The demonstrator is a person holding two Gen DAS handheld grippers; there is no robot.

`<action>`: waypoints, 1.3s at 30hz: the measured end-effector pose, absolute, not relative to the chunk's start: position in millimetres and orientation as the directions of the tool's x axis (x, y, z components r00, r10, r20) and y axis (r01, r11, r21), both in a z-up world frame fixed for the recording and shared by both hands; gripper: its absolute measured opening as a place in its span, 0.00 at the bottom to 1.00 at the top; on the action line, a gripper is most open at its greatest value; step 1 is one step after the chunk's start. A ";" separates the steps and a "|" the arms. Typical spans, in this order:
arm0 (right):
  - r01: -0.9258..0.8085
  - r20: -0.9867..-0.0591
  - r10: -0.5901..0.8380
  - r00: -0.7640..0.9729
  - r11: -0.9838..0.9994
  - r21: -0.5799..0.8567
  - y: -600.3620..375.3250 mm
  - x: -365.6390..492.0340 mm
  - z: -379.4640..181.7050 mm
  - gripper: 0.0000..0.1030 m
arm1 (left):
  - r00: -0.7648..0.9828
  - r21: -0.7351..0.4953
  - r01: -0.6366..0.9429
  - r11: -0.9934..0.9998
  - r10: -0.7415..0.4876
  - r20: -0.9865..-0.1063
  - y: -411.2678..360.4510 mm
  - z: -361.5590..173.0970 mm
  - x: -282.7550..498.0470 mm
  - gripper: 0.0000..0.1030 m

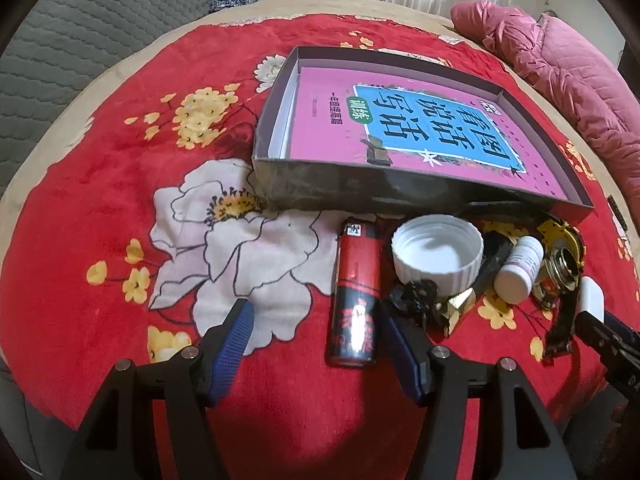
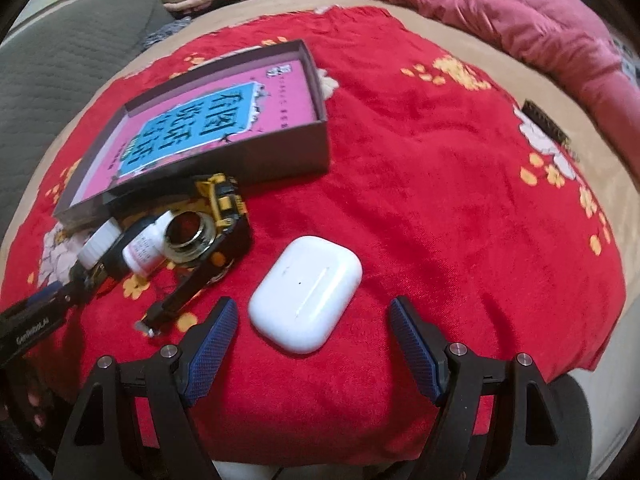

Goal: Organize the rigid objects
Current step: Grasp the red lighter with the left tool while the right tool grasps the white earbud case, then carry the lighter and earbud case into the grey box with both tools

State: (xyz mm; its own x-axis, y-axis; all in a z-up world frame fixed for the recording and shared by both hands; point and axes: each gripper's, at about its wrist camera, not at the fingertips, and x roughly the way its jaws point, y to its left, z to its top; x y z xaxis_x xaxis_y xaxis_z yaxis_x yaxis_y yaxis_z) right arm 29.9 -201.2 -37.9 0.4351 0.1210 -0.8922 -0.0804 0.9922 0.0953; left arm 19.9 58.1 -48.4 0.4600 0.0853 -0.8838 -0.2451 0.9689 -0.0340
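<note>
A dark shallow box [image 1: 360,192] [image 2: 280,156] holds a pink book [image 1: 400,120] [image 2: 208,120]. In front of it lie a red lighter [image 1: 354,300], a white cap [image 1: 438,254], a small white bottle [image 1: 518,270] [image 2: 140,252], a gold-rimmed watch [image 1: 562,270] [image 2: 188,236] and a yellow toy [image 2: 220,200]. My left gripper [image 1: 316,328] is open around the lighter's lower end. A white earbud case [image 2: 306,294] [image 1: 591,298] lies between the fingers of my open right gripper [image 2: 314,324].
Everything lies on a red floral blanket [image 1: 120,200] [image 2: 440,200]. A pink quilted jacket [image 1: 560,64] [image 2: 500,8] lies at the far right. A grey sofa [image 1: 80,32] stands at the back left. A dark comb [image 2: 546,122] lies at the right.
</note>
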 end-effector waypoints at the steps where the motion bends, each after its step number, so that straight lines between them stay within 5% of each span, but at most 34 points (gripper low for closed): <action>1: -0.074 -0.893 0.112 0.436 0.993 0.088 -199.6 31.7 -39.3 0.77 | 0.462 -0.030 -0.243 0.969 0.089 -0.882 57.8 -48.3 20.8 0.62; 7: -0.061 -0.895 0.033 0.445 0.998 0.006 -184.2 38.8 -44.6 0.76 | 0.479 -0.010 -0.240 0.971 0.110 -0.871 57.9 -48.4 26.3 0.62; 11: -0.048 -0.889 0.025 0.458 0.999 0.004 -183.9 41.1 -44.2 0.58 | 0.486 -0.002 -0.235 0.972 0.116 -0.866 56.9 -48.8 29.5 0.58; 13: -0.043 -0.888 0.044 0.457 0.999 0.027 -187.9 41.5 -44.6 0.57 | 0.488 -0.005 -0.236 0.972 0.114 -0.866 57.5 -49.3 31.6 0.54; 21: -0.078 -0.860 0.088 0.503 0.995 0.057 -191.2 41.4 -35.2 0.57 | 0.508 -0.071 -0.218 0.973 0.051 -0.860 63.5 -49.3 34.1 0.23; 32: -0.146 -0.769 0.152 0.621 0.986 0.077 -188.5 34.1 -7.5 0.57 | 0.591 -0.235 -0.196 0.952 -0.076 -0.803 77.9 -25.3 17.1 0.23; 39: -0.221 -0.706 0.209 0.677 0.972 0.076 -177.3 30.7 9.4 0.57 | 0.653 -0.232 -0.155 0.960 -0.076 -0.754 67.0 -2.1 13.3 0.23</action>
